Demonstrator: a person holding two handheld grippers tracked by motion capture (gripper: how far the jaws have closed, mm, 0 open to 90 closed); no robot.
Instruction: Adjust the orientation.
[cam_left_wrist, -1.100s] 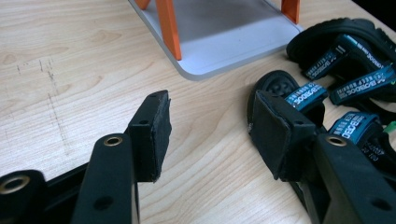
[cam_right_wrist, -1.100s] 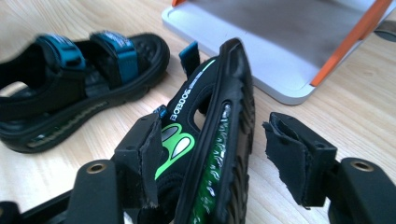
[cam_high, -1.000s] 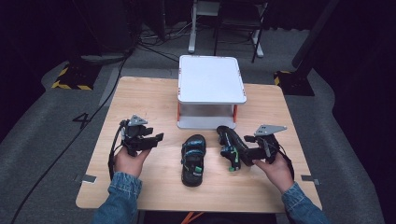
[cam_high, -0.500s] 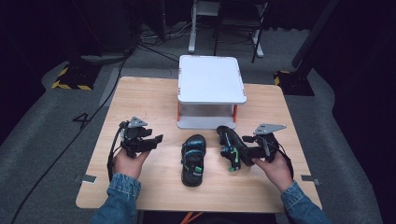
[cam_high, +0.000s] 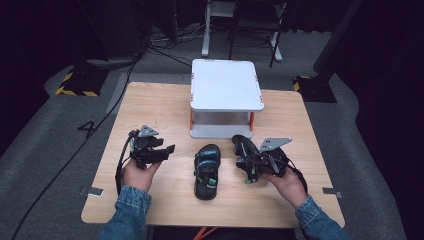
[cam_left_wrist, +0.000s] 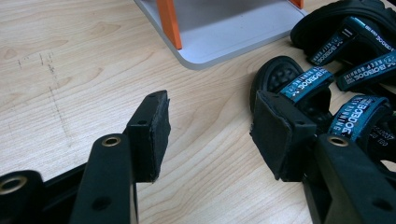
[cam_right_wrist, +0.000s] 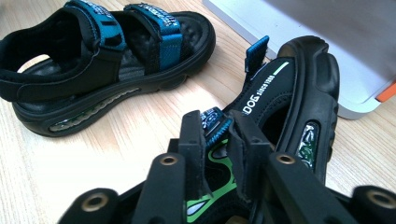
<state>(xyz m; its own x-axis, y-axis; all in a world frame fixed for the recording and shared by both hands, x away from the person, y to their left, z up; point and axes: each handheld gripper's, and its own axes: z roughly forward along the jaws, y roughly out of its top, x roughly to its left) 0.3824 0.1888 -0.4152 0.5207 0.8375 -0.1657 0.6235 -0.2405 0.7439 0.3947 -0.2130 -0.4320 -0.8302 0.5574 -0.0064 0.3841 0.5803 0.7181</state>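
The right gripper (cam_right_wrist: 217, 140) has just been closing its jaws, which now pinch a blue strap (cam_right_wrist: 214, 122) of the nearer sandal (cam_right_wrist: 299, 93), tipped on its side. A second sandal (cam_right_wrist: 107, 60) stands upright beyond on the wooden table (cam_right_wrist: 56, 172), beside a grey stand (cam_right_wrist: 336, 42).

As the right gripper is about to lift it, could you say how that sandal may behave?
The sandal lies on its side, gripped at a strap by the right gripper, so it will probably dangle and swing. Its chunky sole looks stiff. The strap may flex or slip.
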